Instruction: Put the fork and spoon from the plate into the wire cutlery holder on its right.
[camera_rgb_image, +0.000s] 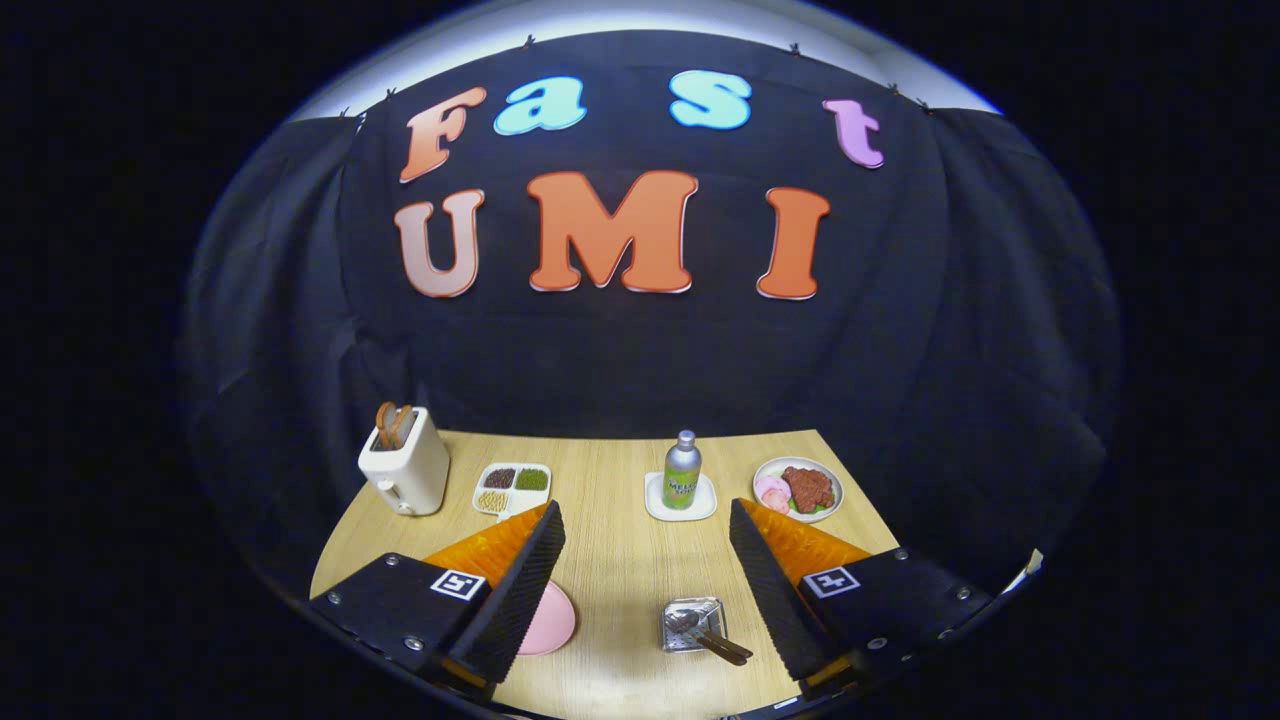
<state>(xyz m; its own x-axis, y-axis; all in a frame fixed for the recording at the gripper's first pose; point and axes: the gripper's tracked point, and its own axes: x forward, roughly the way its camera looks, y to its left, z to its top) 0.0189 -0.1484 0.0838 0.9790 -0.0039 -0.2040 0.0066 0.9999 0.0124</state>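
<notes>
Across the wooden tabletop (620, 560) the gripper (645, 525) is hovering with fingers spread wide, holding nothing. Between them, the pink plate (550, 620) is lying beside the wire cutlery holder (692, 625) (spoon (686, 622) and fork (722, 646) already inside).

The wooden table (610, 560) holds a white toaster (405, 472), a small tray of beans (512, 487), a bottle on a white coaster (681, 497), a plate of food (797, 488), a pink plate (548, 620) and a wire cutlery holder (692, 625).
</notes>
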